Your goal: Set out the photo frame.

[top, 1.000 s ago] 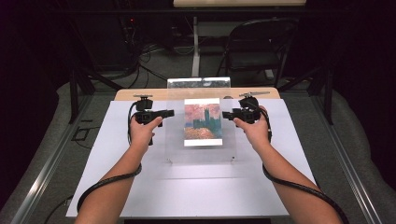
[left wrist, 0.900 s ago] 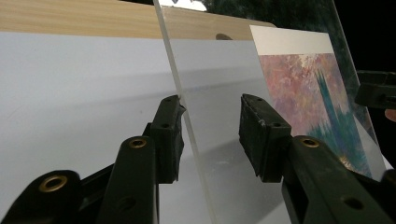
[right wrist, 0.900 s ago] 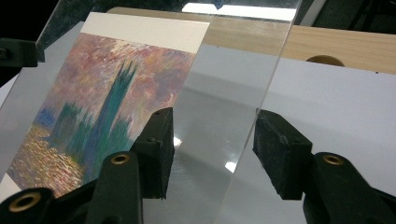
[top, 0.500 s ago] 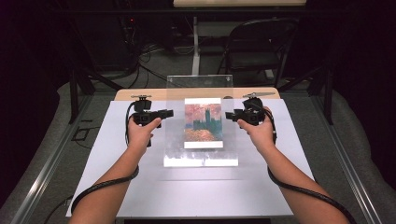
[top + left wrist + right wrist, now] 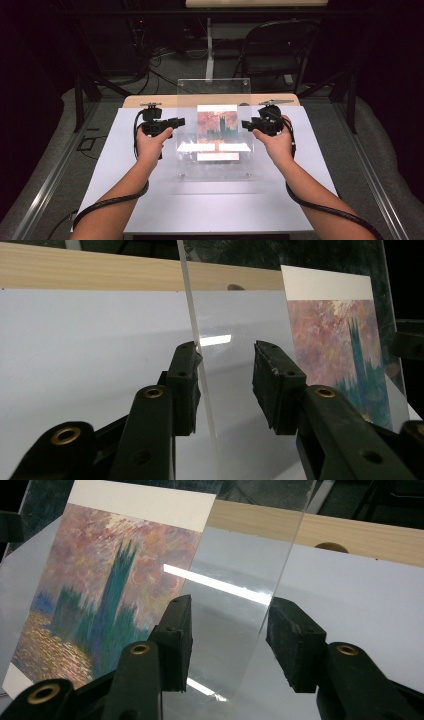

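Note:
A clear acrylic sheet (image 5: 215,92) with small corner fittings hangs tilted over the white table top (image 5: 125,165), its far edge raised. Under it lies a printed painting (image 5: 217,127) of a blue-green tower against a pink sky. My left gripper (image 5: 180,121) is at the sheet's left side and my right gripper (image 5: 245,123) at its right side. In the left gripper view the sheet (image 5: 235,315) has its edge between the spread jaws of the gripper (image 5: 225,352), touching one pad. In the right gripper view the jaws of the gripper (image 5: 227,607) straddle the sheet (image 5: 235,555), apart from it, beside the painting (image 5: 115,580).
A wooden board (image 5: 150,100) edges the far side of the white top. Beyond the table stand a folding chair (image 5: 280,50) and cables on the floor. Metal rails run along both sides of the table.
The sheet's tilt has shifted a little, and the bright glare band on it has moved from the near edge towards the middle. Both hands have stayed almost in place.

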`<state>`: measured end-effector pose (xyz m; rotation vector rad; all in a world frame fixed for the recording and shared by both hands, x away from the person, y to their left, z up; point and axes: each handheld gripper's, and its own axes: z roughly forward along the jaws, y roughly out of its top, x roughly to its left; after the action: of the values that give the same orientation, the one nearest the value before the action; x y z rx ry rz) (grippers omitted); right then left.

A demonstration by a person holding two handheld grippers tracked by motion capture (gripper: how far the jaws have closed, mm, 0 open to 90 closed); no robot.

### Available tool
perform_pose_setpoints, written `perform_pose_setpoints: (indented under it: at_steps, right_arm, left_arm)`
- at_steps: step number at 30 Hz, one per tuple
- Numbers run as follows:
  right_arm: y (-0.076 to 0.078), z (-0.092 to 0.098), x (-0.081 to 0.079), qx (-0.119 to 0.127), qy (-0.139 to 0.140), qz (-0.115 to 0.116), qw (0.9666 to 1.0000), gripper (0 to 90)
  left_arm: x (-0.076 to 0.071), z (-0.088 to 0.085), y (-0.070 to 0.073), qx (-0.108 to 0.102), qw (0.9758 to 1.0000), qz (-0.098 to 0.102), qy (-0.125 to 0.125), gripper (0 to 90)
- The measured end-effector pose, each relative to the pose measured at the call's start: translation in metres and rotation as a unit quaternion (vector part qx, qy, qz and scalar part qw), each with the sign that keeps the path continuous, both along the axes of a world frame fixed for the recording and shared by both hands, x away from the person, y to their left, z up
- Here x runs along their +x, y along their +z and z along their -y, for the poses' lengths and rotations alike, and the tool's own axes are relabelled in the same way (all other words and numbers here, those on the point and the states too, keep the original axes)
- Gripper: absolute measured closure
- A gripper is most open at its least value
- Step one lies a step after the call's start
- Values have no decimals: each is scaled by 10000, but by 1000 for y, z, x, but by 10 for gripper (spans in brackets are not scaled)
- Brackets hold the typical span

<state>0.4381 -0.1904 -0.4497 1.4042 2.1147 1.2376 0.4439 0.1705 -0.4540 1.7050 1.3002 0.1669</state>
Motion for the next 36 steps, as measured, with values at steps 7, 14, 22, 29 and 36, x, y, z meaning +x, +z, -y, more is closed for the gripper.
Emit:
perform_pose_setpoints:
  at_steps: [7,14,22,29,36]
  right_arm:
    - [7,-5,-6,-174,-11,82,9998,530]
    - [11,-7,-14,-234,-29,221,9995,530]
    - [14,-6,-26,-246,-39,357,9991,557]
    - [16,-2,-38,-254,-17,422,9988,588]
    - [19,1,-49,-224,33,539,9983,619]
  left_arm:
    - [-7,-2,6,29,10000,5,24,645]
    - [-15,-3,9,66,9999,109,17,654]
    - [-26,-5,14,78,9996,247,-59,670]
    - [-36,-4,17,120,9990,404,-122,680]
    - [-48,-5,19,132,9983,548,-160,692]
